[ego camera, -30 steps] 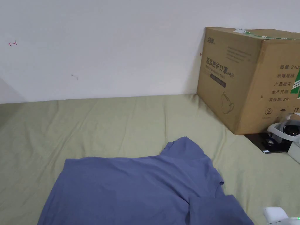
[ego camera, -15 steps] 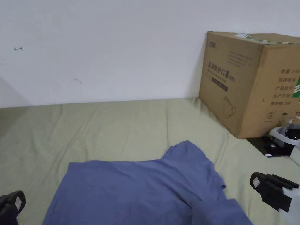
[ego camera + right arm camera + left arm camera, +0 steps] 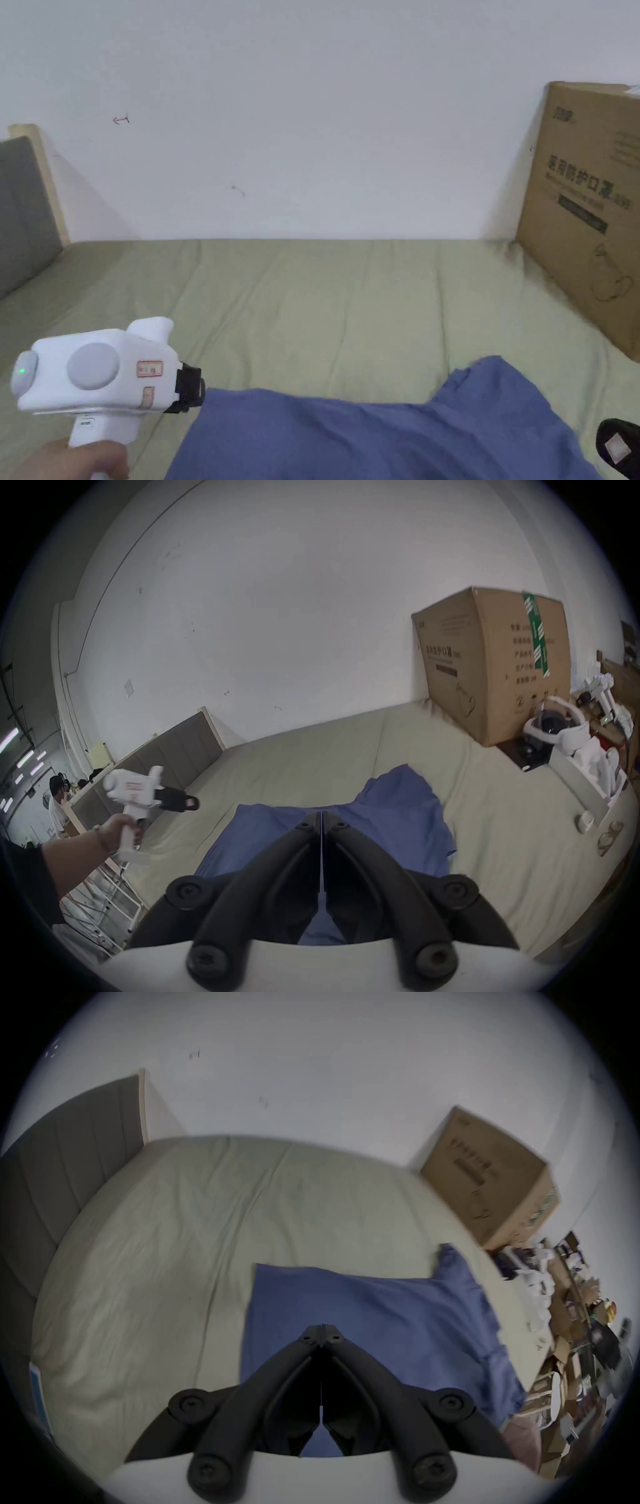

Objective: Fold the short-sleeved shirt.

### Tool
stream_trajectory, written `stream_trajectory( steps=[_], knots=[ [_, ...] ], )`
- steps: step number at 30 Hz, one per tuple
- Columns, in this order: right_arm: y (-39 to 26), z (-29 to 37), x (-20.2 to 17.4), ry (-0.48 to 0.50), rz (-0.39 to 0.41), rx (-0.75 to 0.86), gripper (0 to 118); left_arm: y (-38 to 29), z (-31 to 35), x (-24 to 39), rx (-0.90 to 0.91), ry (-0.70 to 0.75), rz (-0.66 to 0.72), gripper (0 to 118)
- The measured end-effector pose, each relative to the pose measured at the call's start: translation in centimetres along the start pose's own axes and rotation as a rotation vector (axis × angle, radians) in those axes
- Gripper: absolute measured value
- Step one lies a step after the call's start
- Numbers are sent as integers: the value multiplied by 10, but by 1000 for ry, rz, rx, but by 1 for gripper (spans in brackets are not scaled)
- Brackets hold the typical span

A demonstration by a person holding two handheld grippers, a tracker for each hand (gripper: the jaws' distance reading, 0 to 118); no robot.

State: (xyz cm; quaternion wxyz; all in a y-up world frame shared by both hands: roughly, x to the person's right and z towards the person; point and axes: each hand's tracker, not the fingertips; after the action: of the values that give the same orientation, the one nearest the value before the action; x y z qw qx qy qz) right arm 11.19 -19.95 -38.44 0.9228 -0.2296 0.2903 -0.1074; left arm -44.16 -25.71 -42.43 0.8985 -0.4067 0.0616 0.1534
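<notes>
A blue short-sleeved shirt (image 3: 387, 437) lies spread on the green bed sheet (image 3: 325, 300), one sleeve pointing toward the far right. My left gripper (image 3: 190, 389), white with black jaws, is held up in a hand over the shirt's left edge. In the left gripper view its jaws (image 3: 322, 1329) meet tip to tip above the shirt (image 3: 381, 1314), holding nothing. My right gripper (image 3: 619, 447) shows at the lower right corner. In the right gripper view its jaws (image 3: 321, 815) are closed and empty above the shirt (image 3: 401, 812), with the left gripper (image 3: 187, 804) off to the left.
A large cardboard box (image 3: 587, 212) stands on the bed at the right against the white wall. A grey padded headboard (image 3: 22, 212) bounds the left. A white headset (image 3: 554, 722) and small clutter lie beside the box. A person (image 3: 57, 802) stands far off on the left.
The head camera has swung left, so the box slid right. My left gripper has risen into view at the left. The right gripper has dropped toward the lower right corner. The shirt lies as before.
</notes>
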Motion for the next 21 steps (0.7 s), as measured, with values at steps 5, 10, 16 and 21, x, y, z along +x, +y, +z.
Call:
stream_trajectory(
  steps=[5,10,16,21],
  knots=[
    [-7,-45,21,-7,-68,-82,1,29,-99,-42,-141,38,22,118],
    [-22,-73,37,-29,-62,-161,1,33,-165,-67,-176,135,-7,116],
    [-37,-90,49,-54,-80,-224,2,13,-206,-61,-244,178,-125,118],
    [-38,-97,56,-55,-119,-237,2,2,-177,-32,-138,199,-182,67]
  ],
)
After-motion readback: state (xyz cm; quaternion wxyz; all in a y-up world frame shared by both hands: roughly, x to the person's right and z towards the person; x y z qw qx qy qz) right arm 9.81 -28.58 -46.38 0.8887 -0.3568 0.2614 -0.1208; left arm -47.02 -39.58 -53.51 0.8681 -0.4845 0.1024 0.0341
